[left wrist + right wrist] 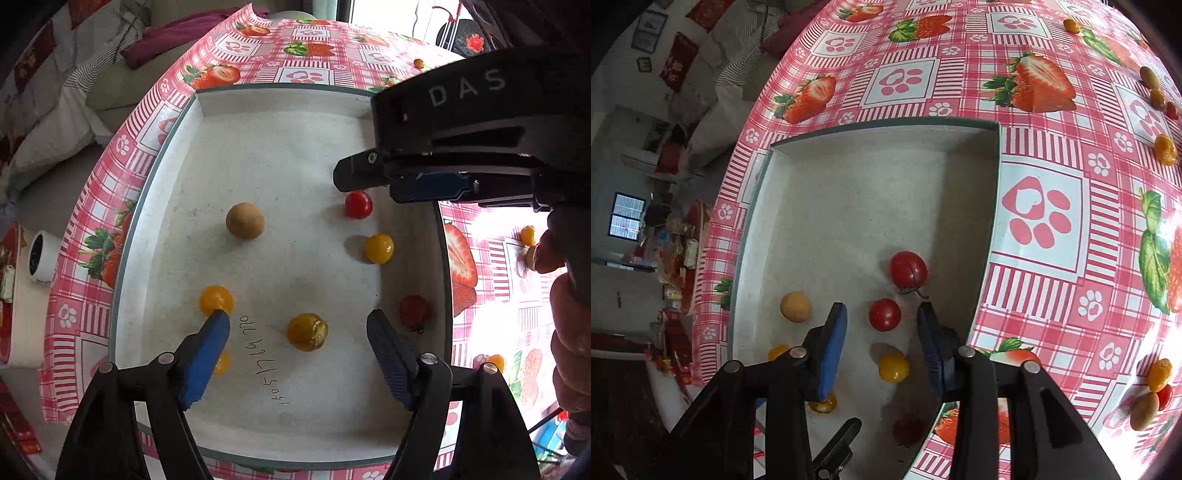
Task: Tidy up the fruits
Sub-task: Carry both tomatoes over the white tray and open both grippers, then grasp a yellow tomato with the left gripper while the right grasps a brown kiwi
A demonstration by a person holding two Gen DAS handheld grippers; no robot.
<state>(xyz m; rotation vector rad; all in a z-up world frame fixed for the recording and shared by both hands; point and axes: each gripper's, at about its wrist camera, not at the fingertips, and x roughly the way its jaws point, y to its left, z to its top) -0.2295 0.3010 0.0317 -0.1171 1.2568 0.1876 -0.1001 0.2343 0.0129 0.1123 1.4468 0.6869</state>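
A white shallow tray [280, 107] lies on the strawberry tablecloth and holds several small fruits: a tan round one [245, 220], red cherry tomatoes [358, 204] and yellow ones [307, 331]. My left gripper [298, 325] is open and empty above the tray, its fingers either side of a yellow tomato. My right gripper [882, 314] is open over the tray [871, 140], its fingers either side of a red tomato [884, 314] that lies on the tray floor. A larger red tomato [908, 269] lies just beyond. The right gripper also shows in the left wrist view [369, 184].
Several loose yellow, red and olive-coloured fruits lie on the tablecloth to the right of the tray [1164, 149], [1160, 374], [1144, 411]. The table edge drops off at the left, with a sofa and clutter beyond. A white cup [42, 256] stands off the table's left side.
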